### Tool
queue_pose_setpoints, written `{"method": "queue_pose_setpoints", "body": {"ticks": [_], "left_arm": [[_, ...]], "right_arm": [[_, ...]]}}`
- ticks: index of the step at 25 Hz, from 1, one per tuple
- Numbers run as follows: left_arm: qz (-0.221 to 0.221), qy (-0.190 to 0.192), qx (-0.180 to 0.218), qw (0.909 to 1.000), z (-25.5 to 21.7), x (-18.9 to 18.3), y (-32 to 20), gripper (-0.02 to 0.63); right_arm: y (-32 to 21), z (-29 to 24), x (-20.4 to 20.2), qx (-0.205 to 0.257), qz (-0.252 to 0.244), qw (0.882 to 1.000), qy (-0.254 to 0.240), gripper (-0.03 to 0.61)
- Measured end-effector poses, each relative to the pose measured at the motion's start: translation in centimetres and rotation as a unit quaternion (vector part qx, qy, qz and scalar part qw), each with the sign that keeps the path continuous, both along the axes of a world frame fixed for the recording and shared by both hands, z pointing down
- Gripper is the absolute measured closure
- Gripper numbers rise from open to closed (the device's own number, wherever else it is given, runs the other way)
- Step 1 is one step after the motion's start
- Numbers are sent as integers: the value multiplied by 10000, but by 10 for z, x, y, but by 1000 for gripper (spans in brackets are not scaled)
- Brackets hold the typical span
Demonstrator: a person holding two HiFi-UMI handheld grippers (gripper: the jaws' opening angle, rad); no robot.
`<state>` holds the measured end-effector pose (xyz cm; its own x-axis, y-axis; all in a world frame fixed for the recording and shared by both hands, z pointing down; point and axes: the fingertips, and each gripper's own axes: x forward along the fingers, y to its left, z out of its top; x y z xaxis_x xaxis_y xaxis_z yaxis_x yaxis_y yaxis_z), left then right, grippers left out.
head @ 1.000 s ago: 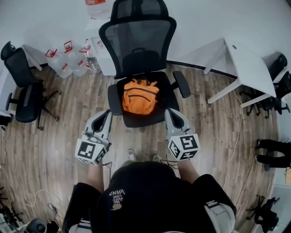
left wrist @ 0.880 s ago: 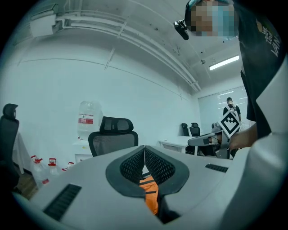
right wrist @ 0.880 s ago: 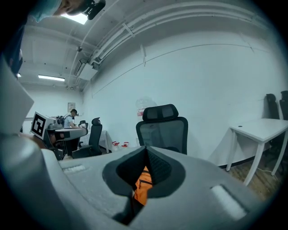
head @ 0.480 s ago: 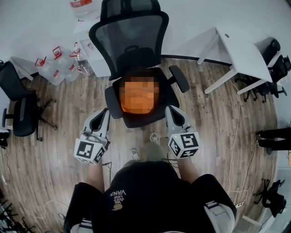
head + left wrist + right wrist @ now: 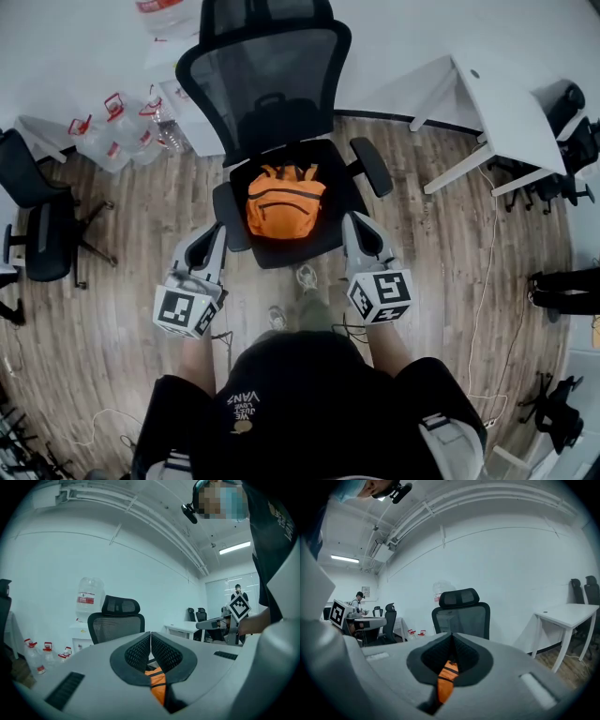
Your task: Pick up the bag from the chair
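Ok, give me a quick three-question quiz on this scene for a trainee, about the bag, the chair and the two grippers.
1. True or false: the orange bag lies on the seat of the black chair.
2. Fill in the blank: the jaws of the left gripper and of the right gripper are both ____.
3. Which one holds the bag? A) the left gripper B) the right gripper C) neither

Key: 1 true; 2 shut; 3 C. The orange seen under each pair of jaws is the bag farther off, not something gripped.
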<state>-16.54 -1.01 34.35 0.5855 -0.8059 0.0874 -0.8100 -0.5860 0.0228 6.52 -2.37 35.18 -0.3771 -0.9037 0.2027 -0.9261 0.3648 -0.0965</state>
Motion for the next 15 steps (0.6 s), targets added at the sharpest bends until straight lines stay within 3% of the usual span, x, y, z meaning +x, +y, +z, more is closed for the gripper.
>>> {"method": "queue_pose_setpoints", "body": {"ticks": [15], "left_arm": [[-131, -134, 43, 9998, 20, -3, -61, 604]], "right_arm": [[-63, 23, 3, -66, -79, 9999, -21, 580]]}}
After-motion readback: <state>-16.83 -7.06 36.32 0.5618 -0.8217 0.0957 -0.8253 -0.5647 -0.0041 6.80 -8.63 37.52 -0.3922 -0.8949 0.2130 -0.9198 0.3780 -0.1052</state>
